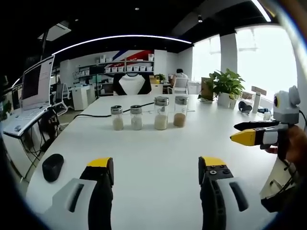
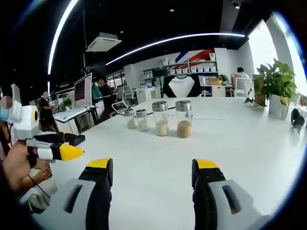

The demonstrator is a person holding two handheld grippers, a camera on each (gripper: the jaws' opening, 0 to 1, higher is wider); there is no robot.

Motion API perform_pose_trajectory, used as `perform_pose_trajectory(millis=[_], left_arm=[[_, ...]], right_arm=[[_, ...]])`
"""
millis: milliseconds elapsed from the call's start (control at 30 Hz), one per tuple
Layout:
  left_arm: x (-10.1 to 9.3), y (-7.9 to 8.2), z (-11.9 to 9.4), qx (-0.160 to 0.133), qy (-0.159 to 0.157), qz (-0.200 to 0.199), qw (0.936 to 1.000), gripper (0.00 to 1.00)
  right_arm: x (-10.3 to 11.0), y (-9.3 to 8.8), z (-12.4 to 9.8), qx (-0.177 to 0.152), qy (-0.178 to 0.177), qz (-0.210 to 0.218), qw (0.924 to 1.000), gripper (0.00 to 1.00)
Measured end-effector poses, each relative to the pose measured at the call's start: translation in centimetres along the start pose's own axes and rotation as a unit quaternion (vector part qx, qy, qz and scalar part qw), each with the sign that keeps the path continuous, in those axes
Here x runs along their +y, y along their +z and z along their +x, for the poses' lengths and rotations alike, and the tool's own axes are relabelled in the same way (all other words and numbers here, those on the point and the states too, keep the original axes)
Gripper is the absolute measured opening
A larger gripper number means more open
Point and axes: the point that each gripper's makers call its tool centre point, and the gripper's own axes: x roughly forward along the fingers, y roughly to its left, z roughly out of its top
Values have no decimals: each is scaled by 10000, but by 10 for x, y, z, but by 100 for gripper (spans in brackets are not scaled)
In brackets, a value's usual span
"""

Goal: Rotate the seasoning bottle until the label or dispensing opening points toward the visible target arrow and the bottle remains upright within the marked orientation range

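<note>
Four glass seasoning bottles with metal caps stand upright in a row on the white table (image 1: 144,153). From left to right they are two short ones (image 1: 117,118) (image 1: 136,117), a taller one with pale powder (image 1: 161,113) and a taller one with brown granules (image 1: 180,111). The right gripper view shows the same row, with the brown-filled bottle (image 2: 183,119) nearest centre. My left gripper (image 1: 156,165) is open, well short of the bottles, with nothing between its yellow-tipped jaws. My right gripper (image 2: 152,165) is open too, equally far back. Each gripper appears from the side in the other's view (image 1: 238,132) (image 2: 74,145).
A black mouse (image 1: 53,166) lies near the table's left edge beside an open laptop (image 1: 36,91). A black cable (image 1: 96,114) runs behind the bottles. A potted plant (image 1: 225,86) and small items stand at the far right. Office shelves and people are in the background.
</note>
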Motion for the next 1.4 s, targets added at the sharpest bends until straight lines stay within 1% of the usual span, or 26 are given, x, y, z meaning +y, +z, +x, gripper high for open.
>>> perform_pose_trajectory(millis=[267,467,633,767,900,1000,1267,1400], left_arm=[[8,-7,6,2,10,-18,10000,74],[16,-9,10,-45,50,-55,10000,72],[23,-16,15,6,100,-95,9999,71],[28,-19,18,21,134,-110,9998,69],[34,-17,24,-16,178,-106,9998,66],[41,-18,32,38,230,-99,9997,65],[55,-15,51,70,348,-98,9993,62],[64,-11,62,69,395,-113,9991,61]], right_arm=[[-2,-3,1,23,-19,42,10000,65],[-4,-6,0,44,-37,67,10000,65],[-7,-9,1,62,-40,116,9999,64],[-8,-10,1,60,-40,154,9999,63],[-10,-13,2,86,-28,197,9998,62],[-13,-15,2,93,-36,238,9997,62],[-19,-19,6,119,-42,303,9995,60],[-23,-20,9,135,-51,355,9993,59]])
